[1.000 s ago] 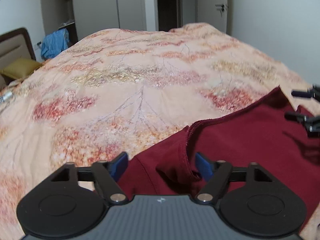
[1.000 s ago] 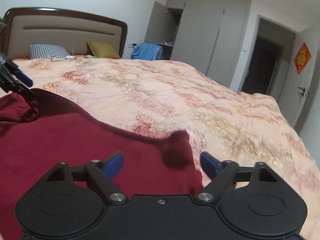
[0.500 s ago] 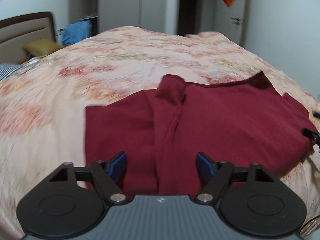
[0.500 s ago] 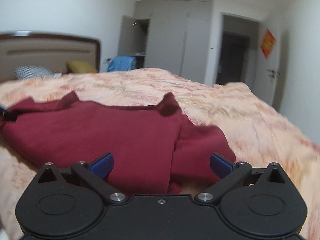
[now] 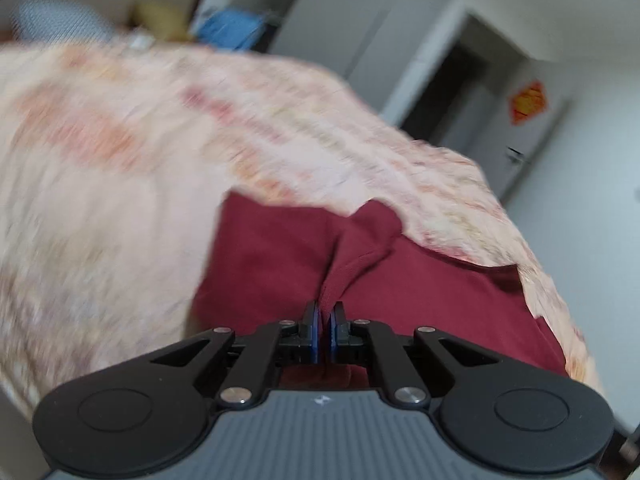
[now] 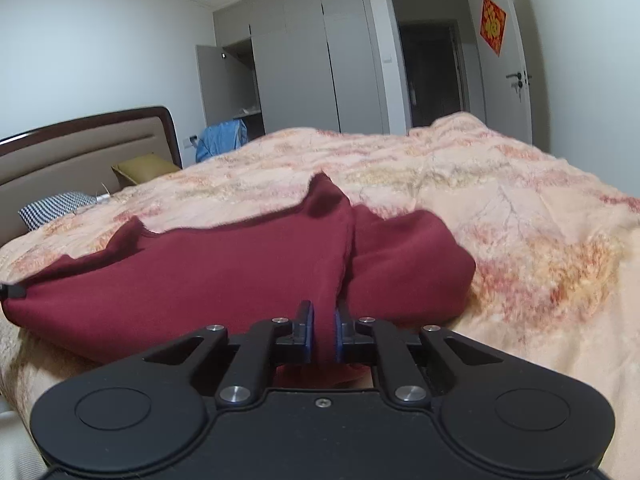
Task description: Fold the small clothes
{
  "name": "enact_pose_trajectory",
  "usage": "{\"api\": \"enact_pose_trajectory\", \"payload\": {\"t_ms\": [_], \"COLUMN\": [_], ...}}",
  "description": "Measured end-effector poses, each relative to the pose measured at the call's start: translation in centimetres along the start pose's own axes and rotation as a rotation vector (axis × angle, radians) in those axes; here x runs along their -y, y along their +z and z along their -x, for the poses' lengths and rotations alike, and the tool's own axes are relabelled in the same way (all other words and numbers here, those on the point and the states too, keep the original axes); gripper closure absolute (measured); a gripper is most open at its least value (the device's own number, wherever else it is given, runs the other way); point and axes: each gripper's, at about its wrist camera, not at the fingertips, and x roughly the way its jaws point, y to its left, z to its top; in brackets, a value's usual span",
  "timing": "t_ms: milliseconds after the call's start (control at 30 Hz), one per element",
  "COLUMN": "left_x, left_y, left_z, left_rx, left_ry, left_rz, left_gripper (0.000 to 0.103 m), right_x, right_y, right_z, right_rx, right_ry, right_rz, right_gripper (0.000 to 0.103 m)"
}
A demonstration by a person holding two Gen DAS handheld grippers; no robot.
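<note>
the red cloth [image 6: 240, 264] lies on the bed [image 6: 520, 208]. the left gripper [image 5: 325, 322] and right gripper [image 6: 323, 330] have just closed, each pinching its near edge. it looks soft, light and floppy, so hold the edges.

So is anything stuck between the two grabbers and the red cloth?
Nothing visible. The left gripper and the right gripper have just been closing, and each now pinches a ridge of the dark red garment, which lies on the floral bedspread.
</note>
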Motion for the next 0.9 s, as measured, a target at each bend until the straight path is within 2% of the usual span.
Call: {"api": "enact_pose_trajectory", "payload": {"t_ms": [100, 200, 267, 333, 367, 400, 433, 467, 500, 567, 633, 733, 800, 900], "left_x": [-1.6, -2.1, -1.9, -1.0, -0.4, 0.4, 1.2, 1.9, 2.8, 4.5, 6.2, 8.8, 10.0, 11.1], "left_y": [-1.0, -1.4, -1.2, -1.0, -1.0, -1.0, -0.9, -0.8, -0.8, -0.7, -0.6, -1.0, -1.1, -1.2], "left_z": [-1.2, -1.5, -1.3, -0.9, -0.7, -0.6, -0.4, -0.4, -0.4, -1.0, -2.0, -3.7, -5.6, -8.9], "left_rx": [-0.044, -0.042, -0.037, -0.029, -0.017, -0.003, 0.012, 0.028, 0.041, 0.051, 0.053, 0.026, -0.027, -0.124], "left_ry": [0.022, 0.01, 0.018, 0.044, 0.065, 0.086, 0.104, 0.116, 0.123, 0.121, 0.097, 0.006, -0.068, -0.136], "left_rz": [0.041, 0.063, 0.042, -0.03, -0.074, -0.121, -0.171, -0.22, -0.267, -0.355, -0.425, -0.514, -0.551, -0.56], "left_gripper": [0.097, 0.097, 0.093, 0.085, 0.077, 0.064, 0.056, 0.046, 0.044, 0.042, 0.042, 0.041, 0.041, 0.04], "right_x": [0.0, 0.1, 0.2, 0.3, 0.2, 0.1, 0.0, -0.3, -0.5, -0.9, -1.4, -2.0, -2.7, -3.5], "right_y": [-0.6, -0.8, -0.8, -0.8, -0.8, -0.7, -0.7, -0.6, -0.4, 0.1, 0.8, 2.0, 2.9, 4.6], "right_z": [0.0, 0.3, 0.3, 0.4, 0.5, 0.6, 0.6, 0.6, 0.6, 0.4, -0.2, -1.9, -3.5, -5.8], "right_rx": [-0.009, 0.001, 0.002, 0.01, 0.018, 0.027, 0.037, 0.049, 0.063, 0.088, 0.096, 0.065, 0.027, 0.01], "right_ry": [-0.006, 0.009, 0.012, 0.004, 0.001, -0.007, -0.017, -0.024, -0.025, -0.011, 0.027, 0.134, 0.197, 0.221], "right_rz": [0.002, -0.009, -0.005, -0.004, -0.003, 0.002, 0.014, 0.033, 0.053, 0.09, 0.116, 0.161, 0.22, 0.293], "right_gripper": [0.093, 0.092, 0.087, 0.081, 0.077, 0.067, 0.055, 0.05, 0.042, 0.04, 0.033, 0.025, 0.023, 0.023]}}
